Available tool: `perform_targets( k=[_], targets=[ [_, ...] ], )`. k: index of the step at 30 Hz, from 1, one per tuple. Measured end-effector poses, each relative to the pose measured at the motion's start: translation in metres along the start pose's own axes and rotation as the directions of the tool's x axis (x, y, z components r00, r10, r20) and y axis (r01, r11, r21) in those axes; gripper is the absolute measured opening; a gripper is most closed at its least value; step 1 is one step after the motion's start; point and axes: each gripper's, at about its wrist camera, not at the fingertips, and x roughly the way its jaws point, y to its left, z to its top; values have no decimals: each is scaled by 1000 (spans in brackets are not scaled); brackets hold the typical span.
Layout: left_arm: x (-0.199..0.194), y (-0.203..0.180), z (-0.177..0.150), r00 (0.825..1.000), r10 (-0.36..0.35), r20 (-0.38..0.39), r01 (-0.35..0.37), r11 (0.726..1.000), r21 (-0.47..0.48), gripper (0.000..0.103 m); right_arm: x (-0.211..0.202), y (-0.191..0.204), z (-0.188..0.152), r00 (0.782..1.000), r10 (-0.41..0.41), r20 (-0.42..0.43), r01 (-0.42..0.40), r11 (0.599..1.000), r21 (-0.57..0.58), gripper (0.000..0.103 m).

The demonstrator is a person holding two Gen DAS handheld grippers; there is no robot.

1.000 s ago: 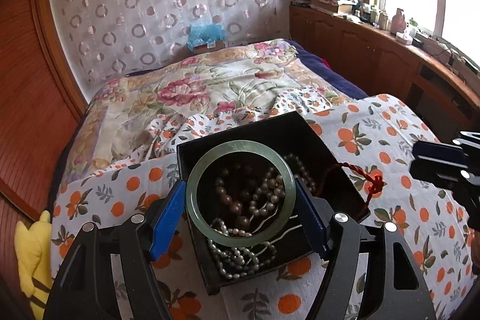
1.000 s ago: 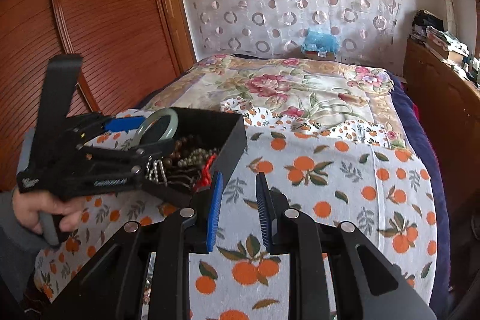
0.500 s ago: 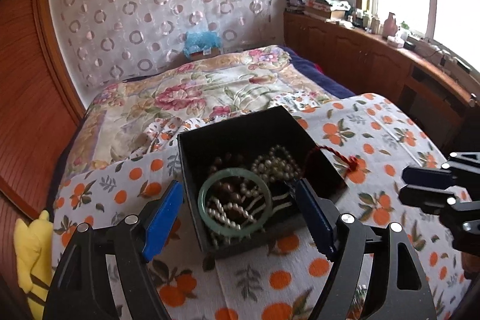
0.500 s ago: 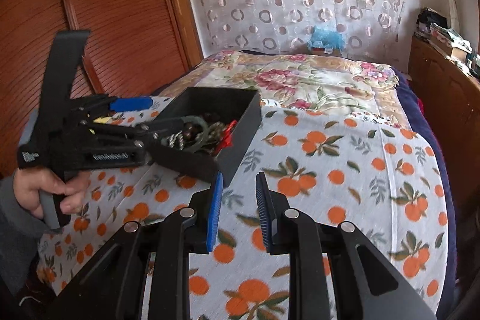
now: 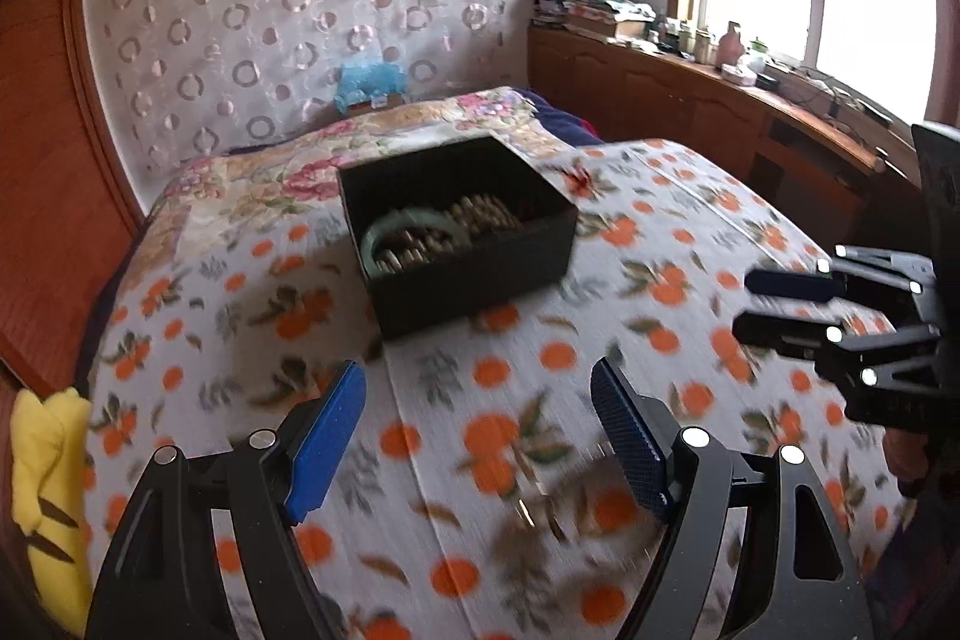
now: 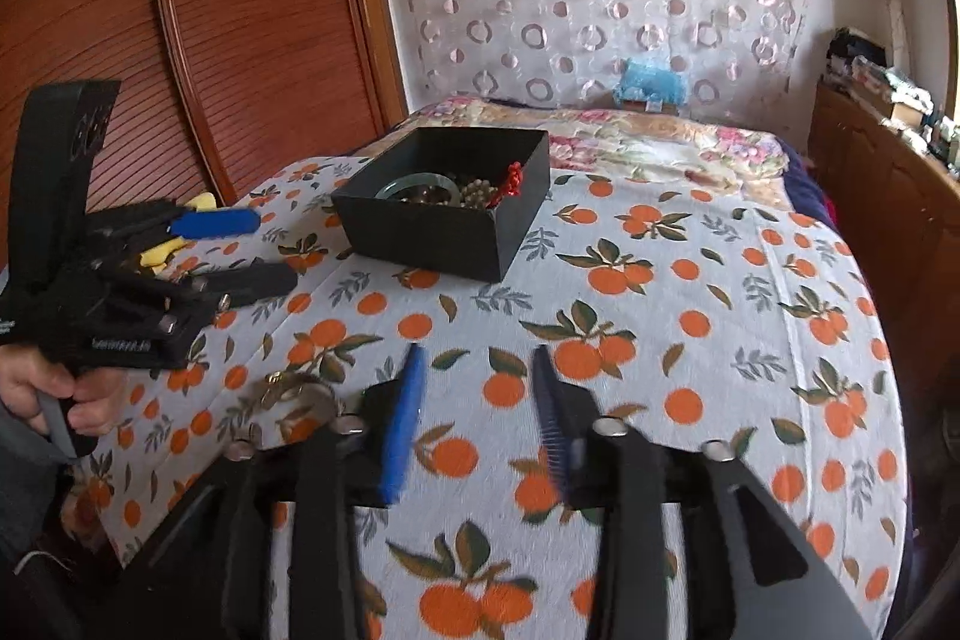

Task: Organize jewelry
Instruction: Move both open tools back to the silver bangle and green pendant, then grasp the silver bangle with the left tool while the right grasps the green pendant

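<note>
A black open box [image 5: 474, 268] stands on the bed's orange-print cloth [image 5: 660, 232]. In it lie a green jade bangle [image 5: 384, 235], bead strings [image 5: 474, 217] and a red cord [image 6: 513, 178]; the box also shows in the right wrist view [image 6: 432, 232]. My left gripper [image 5: 480, 418] is open and empty, well back from the box. My right gripper [image 6: 474, 400] is open and empty above the cloth. A small metal piece of jewelry [image 6: 294, 391] lies on the cloth just left of the right gripper, and shows blurred in the left wrist view [image 5: 534, 514].
A floral quilt [image 5: 360, 148] covers the far bed. A wooden headboard [image 6: 180, 40] stands left. A wooden cabinet [image 5: 690, 100] with clutter runs along the window at right. A yellow toy [image 5: 42, 466] lies at the bed's left edge.
The left gripper let the green bangle drop into the box, then pulled back and away. The right gripper opened from nearly shut and drew back.
</note>
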Motion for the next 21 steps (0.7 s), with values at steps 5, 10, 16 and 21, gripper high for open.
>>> perform_targets(
  k=[5,10,16,21],
  targets=[
    [-2,-15,-21,999,-44,-27,45,999,6,74,-11,5,-17,1000,-8,-11,8,1000,0,45],
    [4,-31,-30,993,-88,-73,91,995,38,74,-18,6,-32,1000,-19,-25,19,1000,15,45],
    [14,-47,-36,989,-96,-114,106,991,85,74,-18,2,-41,999,-20,-38,21,999,37,45],
    [26,-55,-38,983,-84,-160,103,988,115,74,-16,6,-41,999,-16,-45,17,999,28,45]
  ],
)
